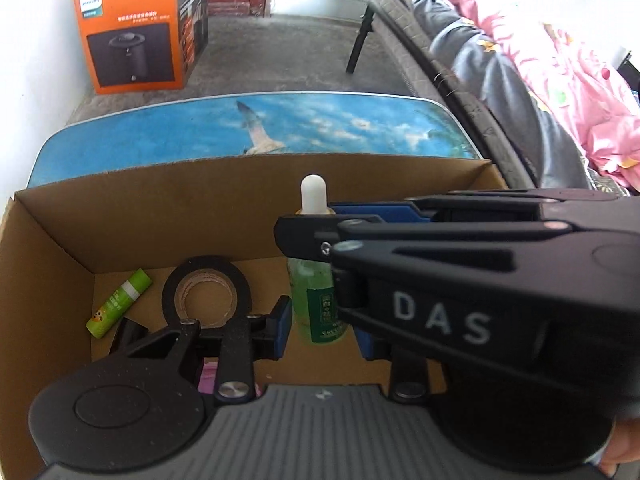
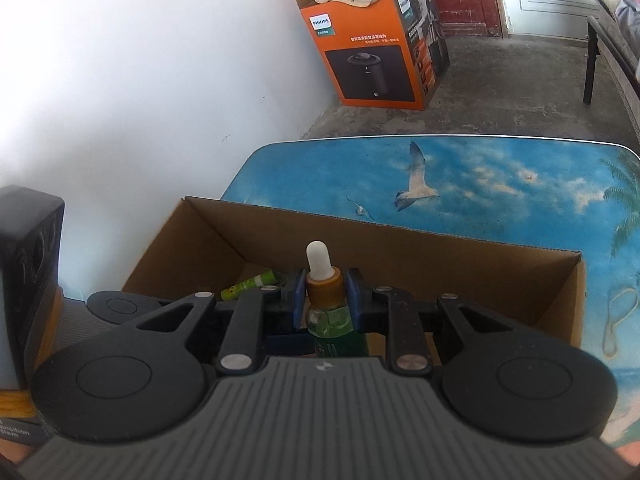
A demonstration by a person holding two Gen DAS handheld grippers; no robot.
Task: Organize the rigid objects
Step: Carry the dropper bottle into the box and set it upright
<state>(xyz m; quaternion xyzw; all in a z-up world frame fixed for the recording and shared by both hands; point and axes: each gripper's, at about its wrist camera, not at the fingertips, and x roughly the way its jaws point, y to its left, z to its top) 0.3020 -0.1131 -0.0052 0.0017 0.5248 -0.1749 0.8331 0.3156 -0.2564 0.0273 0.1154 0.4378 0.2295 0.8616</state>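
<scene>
A small dropper bottle [image 1: 318, 300] of green liquid stands upright inside an open cardboard box [image 1: 120, 216]. It has a white rubber bulb on top, an amber collar and a dark green label. On the box floor to its left, a roll of black tape [image 1: 206, 292] lies flat, showing its brown core. Further left, a lime-green glue stick [image 1: 119, 303] lies on its side, angled toward the box's far left corner.

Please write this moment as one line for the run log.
right gripper: fingers around dropper bottle neck | left gripper: open beside its body | bottle upright in cardboard box | also inside: tape roll, glue stick
</scene>
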